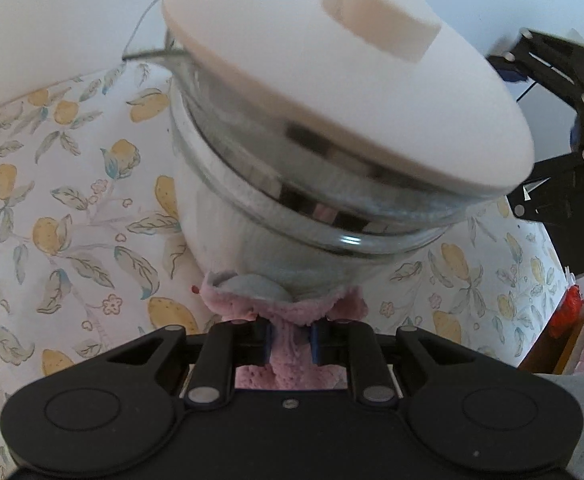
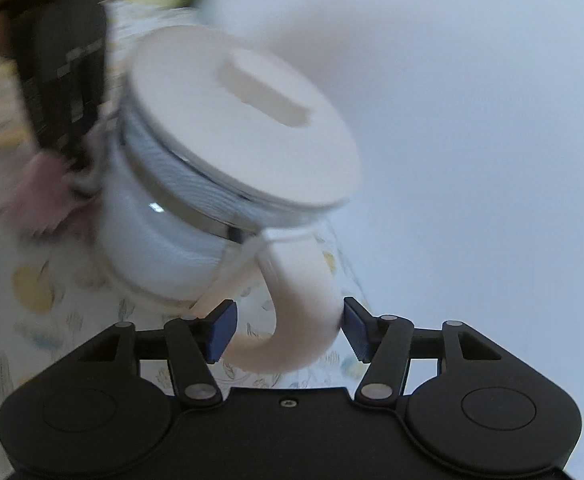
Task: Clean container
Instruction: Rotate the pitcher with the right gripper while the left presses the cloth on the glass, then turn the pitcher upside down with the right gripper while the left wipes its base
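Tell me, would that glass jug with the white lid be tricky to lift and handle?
Probably somewhat. The jug looks like smooth clear glass, so likely slippery and breakable if knocked. It is tilted, held only by its white handle between the right tongs, so it may swing. The lid might slide off.

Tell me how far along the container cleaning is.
Done: left tongs grip the pink cloth; right tongs straddle the jug handle, tilting the glass jug. In hand: cloth pressed against the jug's lower wall. Left: lid is on, so the inside looks unwiped.
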### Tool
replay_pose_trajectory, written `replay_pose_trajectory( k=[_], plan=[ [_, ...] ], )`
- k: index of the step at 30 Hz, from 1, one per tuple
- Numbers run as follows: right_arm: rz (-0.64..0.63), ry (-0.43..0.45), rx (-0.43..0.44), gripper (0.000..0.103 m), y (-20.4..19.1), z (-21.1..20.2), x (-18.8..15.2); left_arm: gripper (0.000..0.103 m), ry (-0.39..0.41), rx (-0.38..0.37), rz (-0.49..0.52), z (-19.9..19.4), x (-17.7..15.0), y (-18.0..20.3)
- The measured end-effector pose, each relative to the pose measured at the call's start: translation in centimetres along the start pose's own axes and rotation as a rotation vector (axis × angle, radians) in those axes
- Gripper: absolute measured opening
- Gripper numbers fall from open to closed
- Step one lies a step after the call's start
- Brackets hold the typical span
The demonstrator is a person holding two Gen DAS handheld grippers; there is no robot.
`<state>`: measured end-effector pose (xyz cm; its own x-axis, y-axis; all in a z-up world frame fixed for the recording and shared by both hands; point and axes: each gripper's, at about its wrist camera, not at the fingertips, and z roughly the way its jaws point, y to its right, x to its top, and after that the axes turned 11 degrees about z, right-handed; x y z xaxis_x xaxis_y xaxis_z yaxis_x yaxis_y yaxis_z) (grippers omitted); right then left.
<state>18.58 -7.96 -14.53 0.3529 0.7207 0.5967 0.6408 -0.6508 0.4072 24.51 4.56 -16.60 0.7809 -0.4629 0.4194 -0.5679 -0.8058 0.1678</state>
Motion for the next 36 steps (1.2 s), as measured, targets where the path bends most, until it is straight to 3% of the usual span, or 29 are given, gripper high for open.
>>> replay_pose_trajectory(
  k=[3,6,9,14,21,36],
  plan=[
    [0.162,-0.051,-0.119,0.063,-1.1,0.6,-0.6,0.016,-0.002,-0.012,0.009,0.2,-0.1,-0.2],
    [0.367,-0.049,-0.205,0.062,-1.5,0.4,-1.0,0.016,0.002,-0.027,0.007,0.3,-0.1,-0.5],
    [0.535,-0.063,-0.227,0.061,-1.3,1.0,-1.0,0.016,0.003,-0.04,0.004,0.3,0.0,-0.9],
    [0.698,-0.015,-0.235,0.033,-0.9,1.7,-0.5,0.016,0.0,-0.038,0.039,-0.4,0.4,-0.8],
    [0.731,-0.009,-0.229,0.032,-0.4,2.8,0.1,0.016,0.034,-0.041,0.1,-2.7,1.8,-0.8],
    [0.578,0.011,-0.077,0.032,3.9,6.9,0.8,0.016,0.074,-0.043,0.181,-5.8,4.8,-1.1]
  ],
)
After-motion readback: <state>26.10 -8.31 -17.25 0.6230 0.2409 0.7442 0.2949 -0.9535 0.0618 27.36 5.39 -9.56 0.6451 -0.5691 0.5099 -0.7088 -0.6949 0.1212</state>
